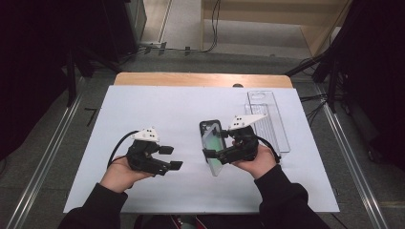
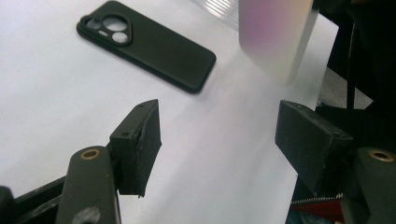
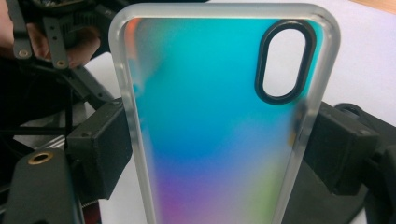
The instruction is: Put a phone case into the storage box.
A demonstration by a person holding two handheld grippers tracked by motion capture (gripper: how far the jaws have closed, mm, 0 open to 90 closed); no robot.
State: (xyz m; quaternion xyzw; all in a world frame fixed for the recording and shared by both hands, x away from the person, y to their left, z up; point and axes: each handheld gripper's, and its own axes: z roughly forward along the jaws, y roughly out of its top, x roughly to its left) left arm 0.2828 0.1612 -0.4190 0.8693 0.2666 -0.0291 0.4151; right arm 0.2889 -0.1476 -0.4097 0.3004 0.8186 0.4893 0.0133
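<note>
Clamped on both long edges by the right gripper (image 1: 220, 144), whose fingers (image 3: 100, 144) press its frosted rim, the iridescent phone case (image 3: 219, 126) is held off the bench (image 1: 157, 102). Its long axis runs away from the person, camera cutout at the far end. Its back shades from teal through blue to purple and green. Just beyond it, a black phone case (image 2: 147, 44) lies flat. Well to the left, the left gripper (image 1: 171, 157) hovers with fingers (image 2: 140, 140) spread wide, holding nothing. A clear plastic tray (image 1: 270, 119) lies to the right.
</note>
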